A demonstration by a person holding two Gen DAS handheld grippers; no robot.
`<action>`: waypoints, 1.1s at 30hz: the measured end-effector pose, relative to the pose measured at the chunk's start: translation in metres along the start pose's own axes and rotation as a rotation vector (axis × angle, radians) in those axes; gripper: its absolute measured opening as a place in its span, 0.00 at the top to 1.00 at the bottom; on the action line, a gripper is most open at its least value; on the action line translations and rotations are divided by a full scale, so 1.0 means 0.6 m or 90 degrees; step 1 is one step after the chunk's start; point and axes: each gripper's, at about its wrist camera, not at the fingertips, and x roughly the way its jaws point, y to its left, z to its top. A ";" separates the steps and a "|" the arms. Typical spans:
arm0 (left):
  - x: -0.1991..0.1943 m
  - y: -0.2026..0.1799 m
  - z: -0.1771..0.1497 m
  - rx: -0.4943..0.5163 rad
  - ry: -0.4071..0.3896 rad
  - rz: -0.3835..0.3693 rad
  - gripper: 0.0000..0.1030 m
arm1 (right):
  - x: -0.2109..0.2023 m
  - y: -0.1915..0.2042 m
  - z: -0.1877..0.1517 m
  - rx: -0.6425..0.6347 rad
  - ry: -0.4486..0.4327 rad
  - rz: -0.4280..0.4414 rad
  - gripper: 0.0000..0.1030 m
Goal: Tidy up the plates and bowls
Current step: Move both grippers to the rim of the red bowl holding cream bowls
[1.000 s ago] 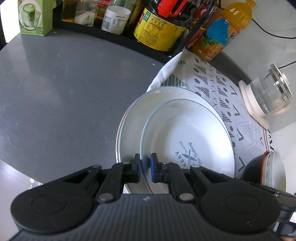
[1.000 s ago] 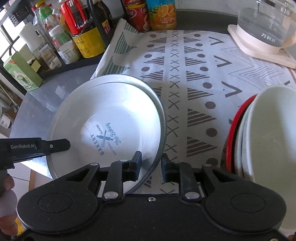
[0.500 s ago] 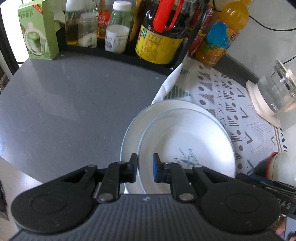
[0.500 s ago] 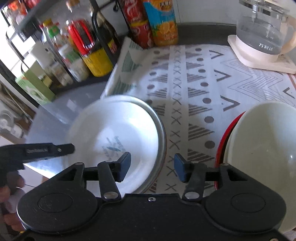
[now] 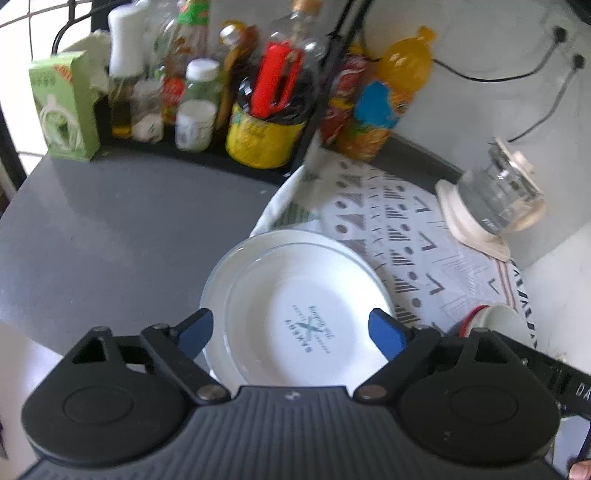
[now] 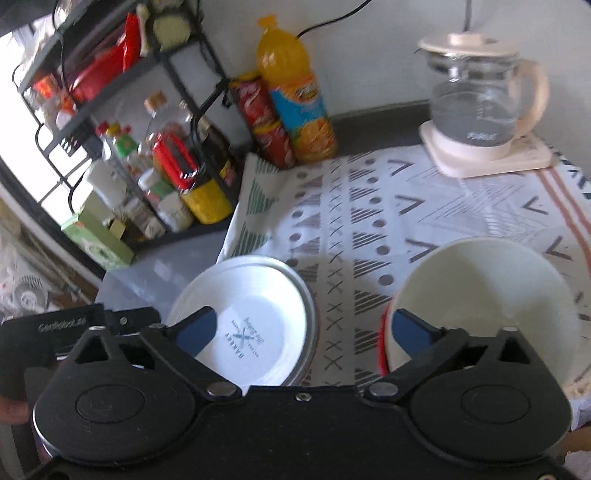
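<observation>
Grey counter (image 5: pixel 110 236) carries a patterned cloth (image 6: pixel 369 206), perhaps under the plates (image 5: pixel 295 291).

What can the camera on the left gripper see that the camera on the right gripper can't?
Only the left wrist view shows the wall sockets with their black cords plugged in. Only the right wrist view shows the inside of the cream bowl and the upper shelf of the black rack. Both show the stacked white plates with the bakery print, the patterned cloth, the glass kettle and the orange drink bottle.
</observation>
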 end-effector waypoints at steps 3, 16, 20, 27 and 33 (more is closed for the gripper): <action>-0.015 -0.018 -0.007 0.023 -0.016 -0.004 0.00 | -0.020 -0.014 -0.004 0.011 -0.016 -0.009 0.00; -0.027 -0.107 -0.029 0.094 -0.027 -0.062 0.00 | -0.088 -0.087 -0.030 0.055 -0.066 -0.065 0.00; -0.022 -0.132 -0.035 0.105 -0.017 -0.080 0.00 | -0.100 -0.108 -0.034 0.059 -0.071 -0.077 0.00; -0.008 -0.174 -0.041 0.118 0.002 -0.103 0.00 | -0.115 -0.145 -0.040 0.074 -0.073 -0.094 0.00; 0.011 -0.217 -0.047 0.144 0.018 -0.120 0.00 | -0.124 -0.177 -0.044 0.083 -0.075 -0.120 0.00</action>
